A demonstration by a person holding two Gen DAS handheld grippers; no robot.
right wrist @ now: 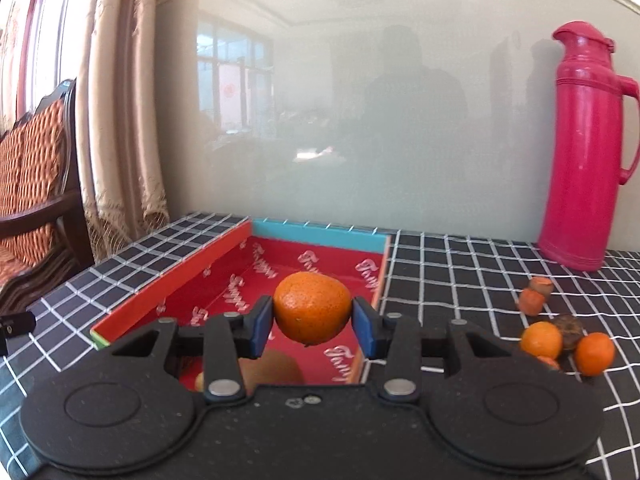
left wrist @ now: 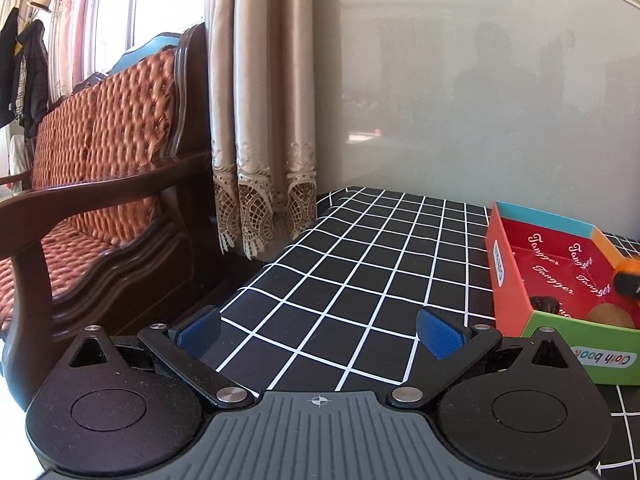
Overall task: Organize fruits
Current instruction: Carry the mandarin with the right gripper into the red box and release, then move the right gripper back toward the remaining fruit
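Orange (right wrist: 311, 307) pinched between right gripper (right wrist: 313, 324) jaws above red box (right wrist: 192, 276); left gripper (left wrist: 320, 330) jaws wide, empty

The right tool (right wrist: 312, 322) hides most of a brown fruit (right wrist: 280, 368) lying in the box (right wrist: 168, 280).

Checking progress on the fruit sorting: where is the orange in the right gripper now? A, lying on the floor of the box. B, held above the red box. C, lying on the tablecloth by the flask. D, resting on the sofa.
B: the right gripper has its blue fingers pressed on both sides of the orange, which hangs over the open red box, clear of its floor.
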